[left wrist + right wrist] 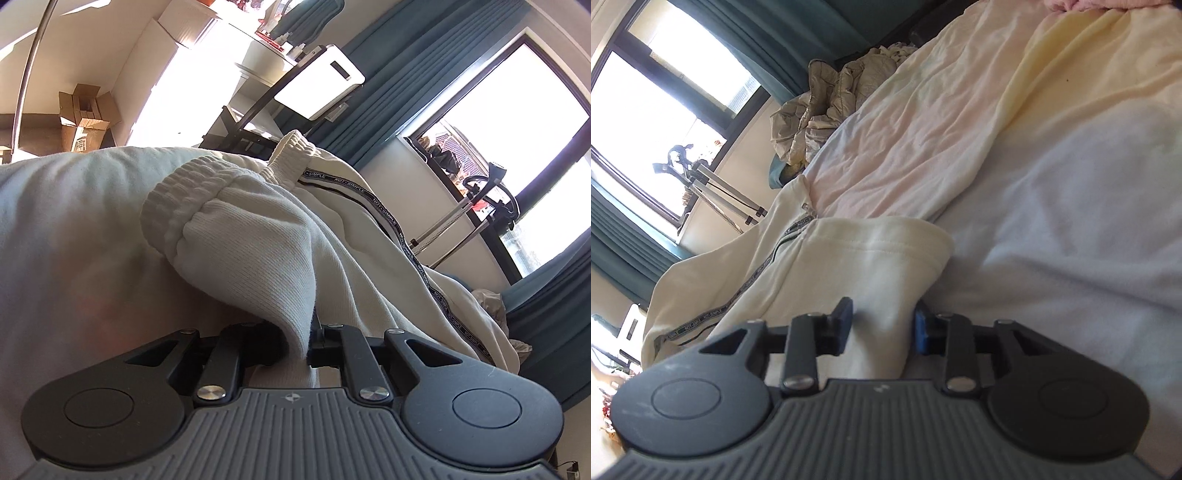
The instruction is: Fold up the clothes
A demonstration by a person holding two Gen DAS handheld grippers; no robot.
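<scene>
A cream zip-up sweatshirt with a black lettered tape along its zipper lies on the bed; it shows in the left wrist view (351, 236) and in the right wrist view (738, 273). My left gripper (301, 345) is shut on a fold of the sweatshirt just below a ribbed cuff (177, 206). My right gripper (882, 328) has its blue pads (846, 325) either side of a stitched hem end (882, 258); the jaws stand a little apart with the cloth between them.
The bed sheet (1052, 221) spreads pale under the garment. A crumpled beige cloth (831, 103) lies at the far end. Teal curtains (399, 74), a window (524, 122), a white appliance (321, 85) and cardboard boxes (85, 114) stand beyond.
</scene>
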